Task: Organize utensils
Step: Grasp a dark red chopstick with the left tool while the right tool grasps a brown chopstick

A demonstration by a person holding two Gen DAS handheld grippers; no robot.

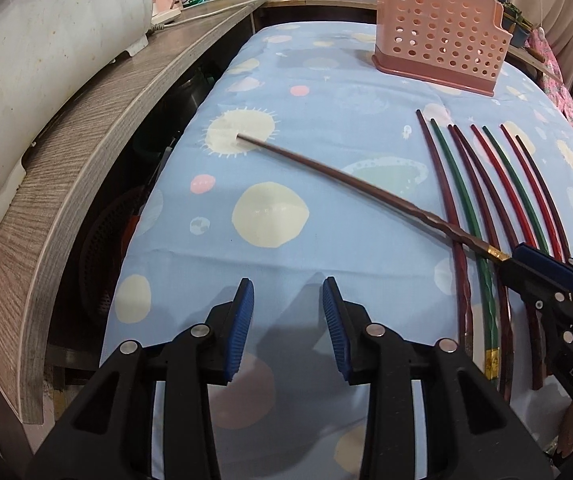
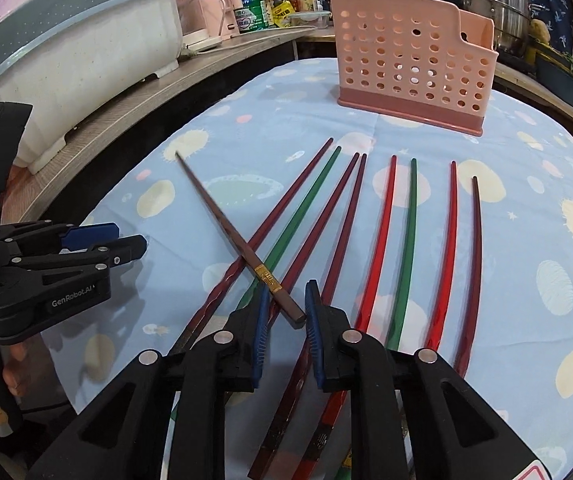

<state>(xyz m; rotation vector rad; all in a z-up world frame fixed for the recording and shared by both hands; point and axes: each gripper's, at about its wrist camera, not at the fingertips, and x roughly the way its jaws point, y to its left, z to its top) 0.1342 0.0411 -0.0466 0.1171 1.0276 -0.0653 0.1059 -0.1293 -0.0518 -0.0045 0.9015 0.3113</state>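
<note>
My right gripper (image 2: 285, 314) pinches one brown chopstick (image 2: 230, 235) by its butt end, lifted aslant over the eight others (image 2: 406, 240) lying mid-table, left gripper (image 1: 288, 330) agape and empty near the left edge, rack (image 2: 410, 64) at the far edge apparently unfilled — barely begun.

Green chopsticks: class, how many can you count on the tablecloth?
2. One green chopstick lies second from the left in the fanned row; the other sits right of centre, between two red ones. None seems hidden.

Brown chopstick (image 2: 233, 240) angled across laid-out chopsticks (image 2: 386, 240).
</note>
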